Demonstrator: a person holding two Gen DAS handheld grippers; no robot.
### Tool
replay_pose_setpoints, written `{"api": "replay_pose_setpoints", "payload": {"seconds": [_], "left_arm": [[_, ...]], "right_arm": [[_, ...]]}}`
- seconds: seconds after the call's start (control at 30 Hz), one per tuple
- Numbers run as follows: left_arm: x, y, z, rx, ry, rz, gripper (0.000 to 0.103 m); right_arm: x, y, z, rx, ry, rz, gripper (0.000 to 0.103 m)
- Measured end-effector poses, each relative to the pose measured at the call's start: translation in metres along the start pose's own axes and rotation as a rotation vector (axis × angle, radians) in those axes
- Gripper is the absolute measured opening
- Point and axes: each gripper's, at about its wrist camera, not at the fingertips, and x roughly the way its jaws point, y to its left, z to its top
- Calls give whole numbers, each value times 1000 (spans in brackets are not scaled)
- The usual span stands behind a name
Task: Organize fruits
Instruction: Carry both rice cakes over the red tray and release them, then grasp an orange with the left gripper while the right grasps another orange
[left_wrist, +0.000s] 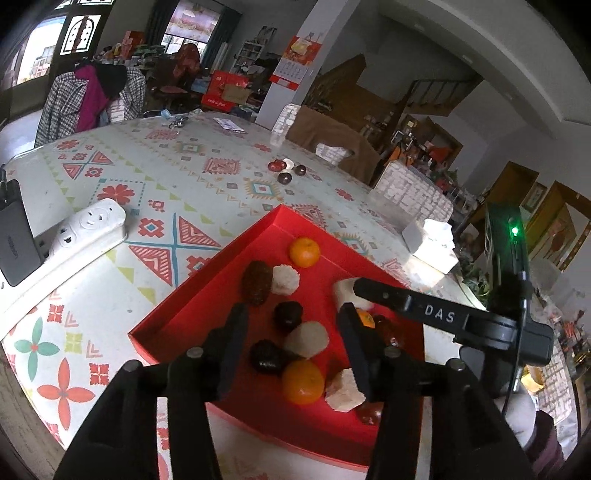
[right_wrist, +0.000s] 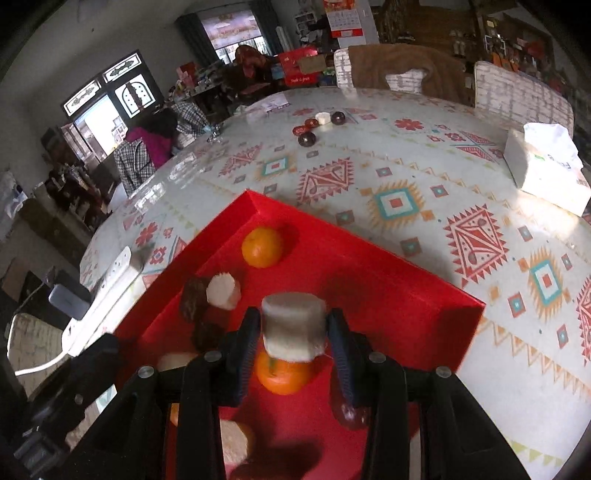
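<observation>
- Left wrist view looks down past the left hand-held gripper (left_wrist: 291, 332), whose jaws stand spread with nothing pinched between them, above a shallow red tray (left_wrist: 177, 295) on the patterned bench (left_wrist: 177, 173).
- Inside the tray lie two oranges, one near the far corner (left_wrist: 304, 252) and one close to the camera (left_wrist: 303, 382), along with dark round fruits (left_wrist: 288, 314), a brown oblong fruit (left_wrist: 257, 282) and several pale peeled chunks (left_wrist: 306, 339).
- Right wrist view shows the right hand-held gripper (right_wrist: 293, 328) pinching a pale cylindrical chunk (right_wrist: 293, 325) between its pads, held over the tray above an orange (right_wrist: 284, 373).
- Judging by this, the chunk is about to be set down among the others.
- Most of the produce already sits in the tray, so the sorting looks well along.
- Left to gather: a small cluster far across the bench, two dark fruits (right_wrist: 307, 139), red pieces (right_wrist: 306, 127) and one pale piece (right_wrist: 323, 118).
- Off to one side sit a white power strip (left_wrist: 88, 229) and a tissue box (right_wrist: 546, 170), both apart from the tray.
</observation>
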Motion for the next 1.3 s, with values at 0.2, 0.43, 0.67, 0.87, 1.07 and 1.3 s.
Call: {"api": "replay_pose_setpoints", "payload": {"seconds": [0.2,0.43,0.67,0.87,1.07,1.3], "left_arm": [[-5,-6,2,-2,-8,-20,55],[-15,-34,-2,39,-8,-53,64],[-17,-72,-12,92,26,-99,68],[-16,-114,-29,166,44,-106,71],[-16,-157,-50,236,21,-98,89],[1,-198,-71,263,74,-164,89]], "right_arm": [[-21,3,5,-3,-54,13,44],[-53,-19,-7,33,-98,21,47],[-92,-66,-33,77,-127,-33,47],[-146,-136,-69,145,-152,-151,48],[-210,-223,-112,271,-197,-288,51],[-255,-305,-141,416,-223,-413,52]]}}
